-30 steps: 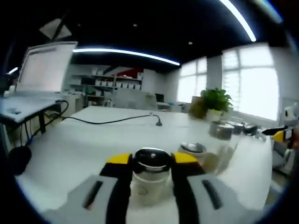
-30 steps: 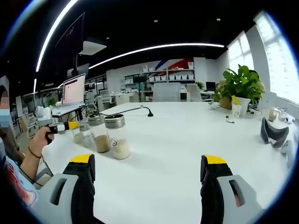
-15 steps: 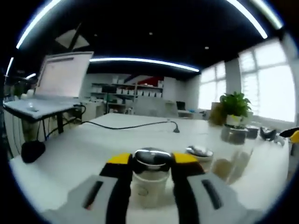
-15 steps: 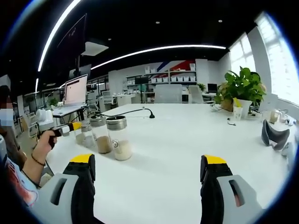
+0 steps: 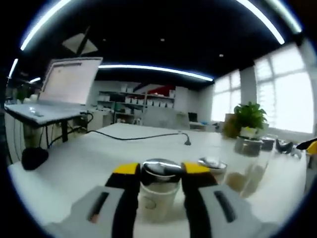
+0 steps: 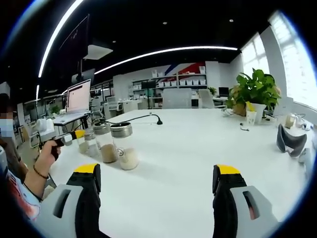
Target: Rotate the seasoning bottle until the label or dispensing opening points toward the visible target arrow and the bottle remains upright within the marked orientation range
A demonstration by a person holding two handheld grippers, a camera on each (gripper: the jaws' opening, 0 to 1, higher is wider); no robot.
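The jar's label was blurred and its sides hidden by the left gripper's jaws.

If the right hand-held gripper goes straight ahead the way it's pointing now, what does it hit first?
Probably nothing soon: the right hand-held gripper is open over the bare white table. The seasoning bottles stand off to its left, though depth is uncertain.

Left gripper: grey body showing dark slots, black jaws carrying yellow tips. Right gripper: matching grey body, black jaws, yellow caps. Person's hand: wearing a dark wristband; sleeve showing red and blue.
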